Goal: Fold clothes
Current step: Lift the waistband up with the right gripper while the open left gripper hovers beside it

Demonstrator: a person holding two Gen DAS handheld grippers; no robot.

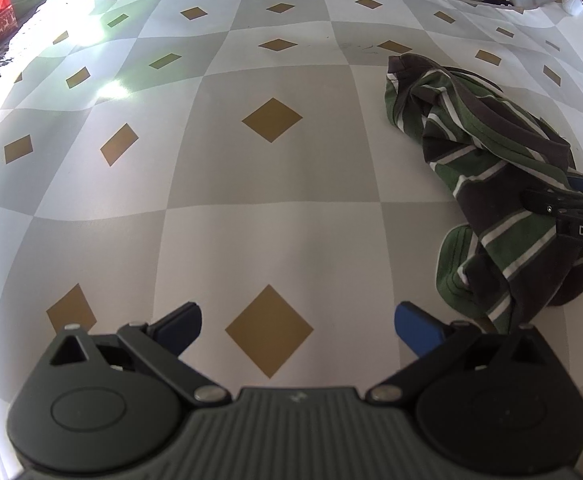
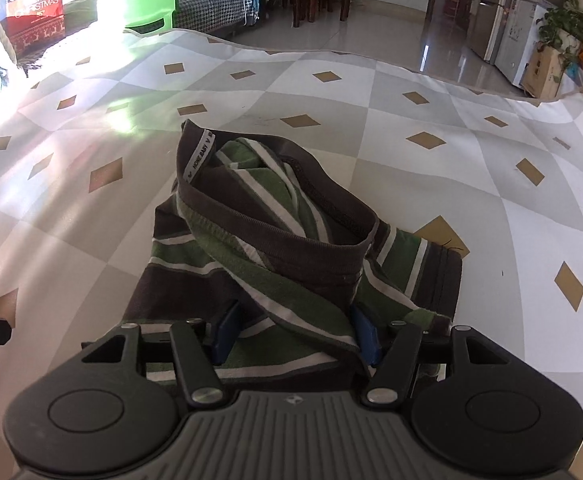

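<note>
Garment (image 2: 275,248) hem under right gripper (image 2: 297,334)

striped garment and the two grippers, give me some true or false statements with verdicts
1. The striped garment lies crumpled, not folded flat. True.
2. The left gripper holds the garment. False: it is open over the bare checkered mat, with nothing between its fingers.
3. The right gripper has garment fabric between its blue fingers. True.
4. The garment is red and yellow. False: it is dark brown with green and white stripes.
5. A green chair stands beyond the mat's far edge. True.
</note>
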